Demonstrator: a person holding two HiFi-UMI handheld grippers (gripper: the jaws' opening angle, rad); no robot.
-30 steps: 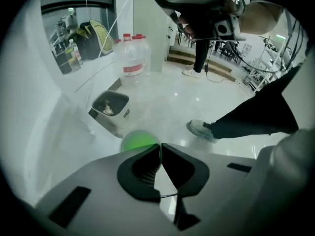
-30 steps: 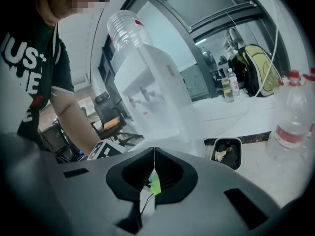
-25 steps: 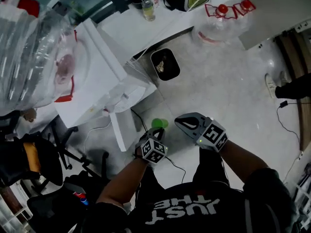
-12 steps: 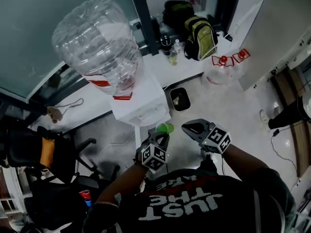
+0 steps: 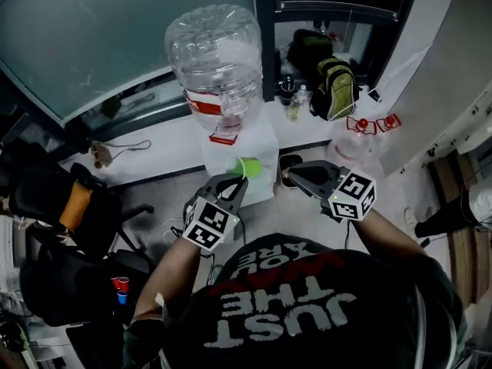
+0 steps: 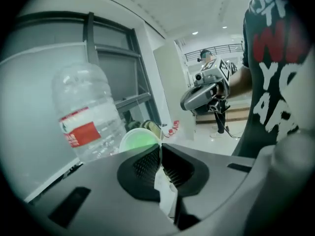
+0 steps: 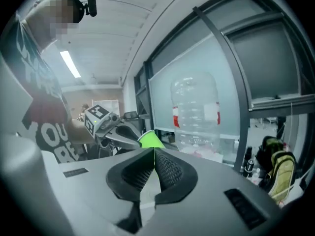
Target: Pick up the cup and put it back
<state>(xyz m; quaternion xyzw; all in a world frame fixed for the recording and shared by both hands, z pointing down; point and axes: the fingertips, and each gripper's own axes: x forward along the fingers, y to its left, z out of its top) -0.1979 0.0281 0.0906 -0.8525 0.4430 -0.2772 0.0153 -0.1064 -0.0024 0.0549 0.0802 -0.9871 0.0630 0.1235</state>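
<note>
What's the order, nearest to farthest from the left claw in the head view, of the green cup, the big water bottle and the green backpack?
1. Green cup: pinched at the tip of the left claw.
2. Big water bottle: just beyond the cup, upside down on the white dispenser.
3. Green backpack: farthest, farther back and to the right.

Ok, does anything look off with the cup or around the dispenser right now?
The green cup is tipped on its side rather than upright, pinched by its rim in the left hand-held gripper, with its mouth facing back toward that gripper. No spill shows, and nothing else stands out.
</note>
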